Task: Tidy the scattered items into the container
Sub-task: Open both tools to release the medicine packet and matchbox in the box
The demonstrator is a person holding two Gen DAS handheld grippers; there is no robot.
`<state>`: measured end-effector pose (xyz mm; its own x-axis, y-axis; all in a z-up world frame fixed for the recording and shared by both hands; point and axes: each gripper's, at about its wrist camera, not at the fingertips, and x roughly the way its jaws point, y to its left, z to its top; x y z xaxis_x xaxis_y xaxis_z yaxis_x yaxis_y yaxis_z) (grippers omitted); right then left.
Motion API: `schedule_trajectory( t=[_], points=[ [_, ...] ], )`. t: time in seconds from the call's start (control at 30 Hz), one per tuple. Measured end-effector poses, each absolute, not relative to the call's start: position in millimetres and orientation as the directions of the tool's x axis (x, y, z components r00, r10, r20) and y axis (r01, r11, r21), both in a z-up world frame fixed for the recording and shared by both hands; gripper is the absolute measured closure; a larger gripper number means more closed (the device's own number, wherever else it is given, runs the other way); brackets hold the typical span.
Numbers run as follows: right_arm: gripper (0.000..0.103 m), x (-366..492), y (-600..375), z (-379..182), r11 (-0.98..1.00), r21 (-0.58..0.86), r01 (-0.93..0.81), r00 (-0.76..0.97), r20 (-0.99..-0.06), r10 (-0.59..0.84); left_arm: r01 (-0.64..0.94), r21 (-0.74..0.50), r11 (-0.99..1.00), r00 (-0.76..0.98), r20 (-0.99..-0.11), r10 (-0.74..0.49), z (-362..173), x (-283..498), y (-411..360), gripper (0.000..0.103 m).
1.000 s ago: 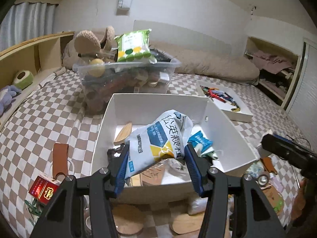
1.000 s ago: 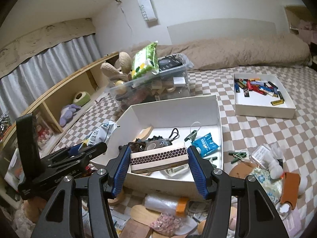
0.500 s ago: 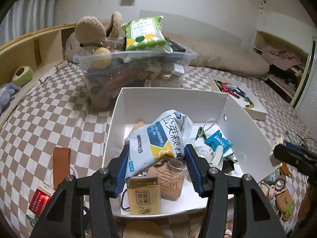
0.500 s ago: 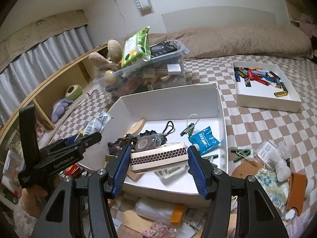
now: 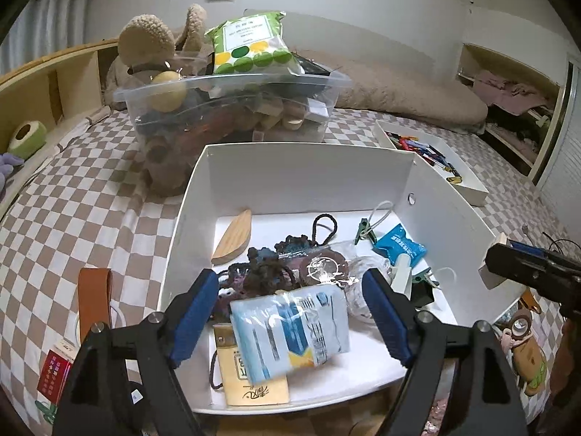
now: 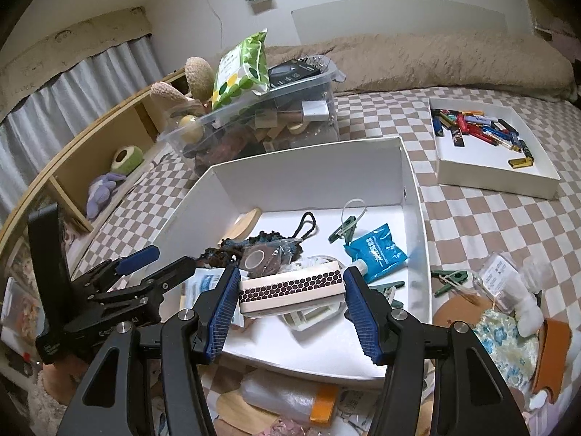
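Observation:
A white open box (image 5: pixel 308 178) (image 6: pixel 312 181) stands on the checkered bed and holds several small items. My left gripper (image 5: pixel 290 321) is open over the box's near end. A white and blue packet (image 5: pixel 290 330) lies free between its fingers, on a tan card in the box. My right gripper (image 6: pixel 290 298) is shut on a long box with a honeycomb band (image 6: pixel 290 287) and holds it above the white box's near right part. The left gripper also shows in the right wrist view (image 6: pixel 145 272).
A clear bin (image 5: pixel 232 109) full of things stands behind the white box. A white tray of small colourful items (image 6: pixel 490 152) lies at the right. Loose items lie around: a brown strap (image 5: pixel 92 298), a red box (image 5: pixel 54 370), green clips (image 6: pixel 450 278), a floral pouch (image 6: pixel 508 341).
My left gripper has opened and let go of the white and blue packet, which now lies in the box. My right gripper has moved further over the box with its long box.

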<state>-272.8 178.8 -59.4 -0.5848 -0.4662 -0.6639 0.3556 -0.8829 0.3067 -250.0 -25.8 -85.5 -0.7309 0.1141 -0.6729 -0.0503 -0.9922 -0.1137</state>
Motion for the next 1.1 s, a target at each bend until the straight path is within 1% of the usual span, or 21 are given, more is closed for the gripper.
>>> schedule_trajectory(
  t=[0.3, 0.47, 0.53, 0.57, 0.6, 1.1],
  points=[
    [0.044, -279, 180, -66, -0.887, 0.312, 0.339, -0.571, -0.681, -0.458, -0.060, -0.110, -0.992, -0.739, -0.664, 0.118, -83, -245, -25, 0.021],
    [0.044, -283, 178, -71, -0.896, 0.287, 0.338, -0.569, -0.696, -0.438, -0.069, -0.109, -0.992, -0.740, -0.661, 0.124, -80, -241, -22, 0.021],
    [0.035, -285, 176, -73, -0.897, 0.283, 0.339, -0.562, -0.704, -0.434, -0.071, -0.109, -0.992, -0.741, -0.660, 0.125, -78, -240, -21, 0.021],
    [0.023, -286, 176, -74, -0.899, 0.278, 0.339, -0.562, -0.707, -0.430, -0.071, -0.109, -0.991, -0.741, -0.660, 0.126, -78, -239, -21, 0.021],
    [0.017, -286, 175, -75, -0.902, 0.268, 0.338, -0.568, -0.706, -0.423, -0.072, -0.109, -0.991, -0.741, -0.660, 0.127, -77, -239, -20, 0.021],
    [0.017, -287, 177, -76, -0.905, 0.266, 0.331, -0.576, -0.703, -0.417, -0.072, -0.109, -0.991, -0.741, -0.660, 0.127, -77, -238, -19, 0.021]
  ],
)
